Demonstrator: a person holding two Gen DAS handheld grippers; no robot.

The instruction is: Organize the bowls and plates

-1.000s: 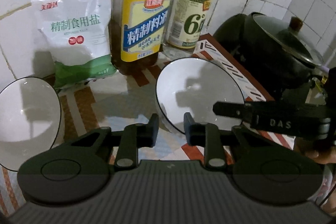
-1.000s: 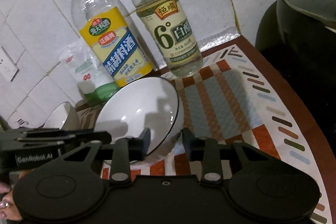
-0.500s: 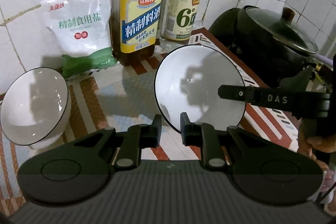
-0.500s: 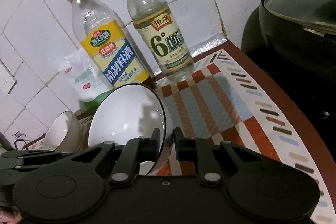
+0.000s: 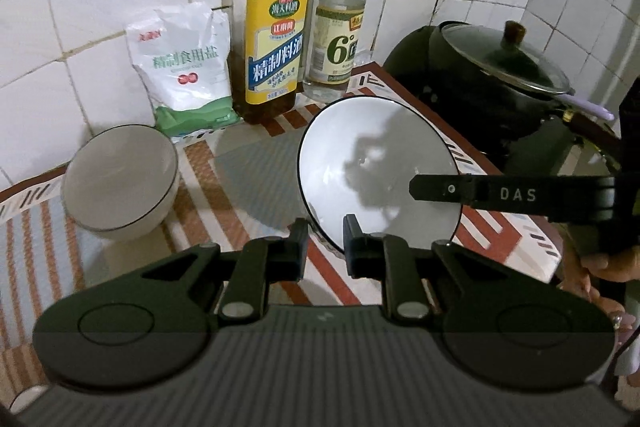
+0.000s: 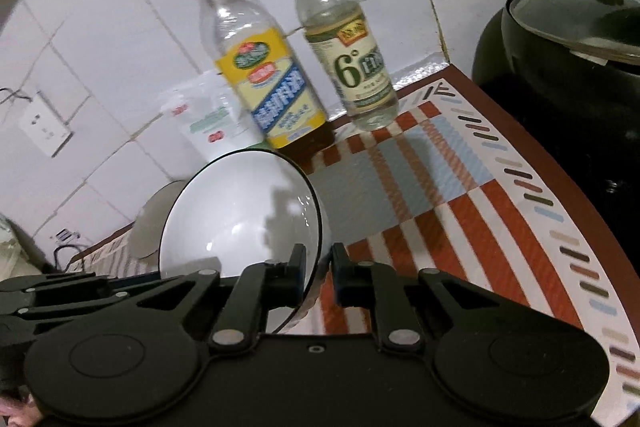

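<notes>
Both the left gripper (image 5: pixel 324 243) and the right gripper (image 6: pixel 318 277) have their jaws clamped on the rim of one white bowl (image 5: pixel 378 179), held tilted above the patterned bench (image 6: pixel 460 211) with its opening facing back toward the cameras. Only the left view shows the second bowl (image 5: pixel 120 183) whole, upright beside the salt bag (image 5: pixel 184 67); the right view alone shows a wall socket (image 6: pixel 44 123).

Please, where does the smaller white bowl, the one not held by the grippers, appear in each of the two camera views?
Left wrist view: the smaller bowl stands at the left on the patterned mat, below the salt bag.
Right wrist view: only a part of it shows at the left, behind the held bowl.
Shared landmark: the yellow-label bottle against the tiled wall.
</notes>
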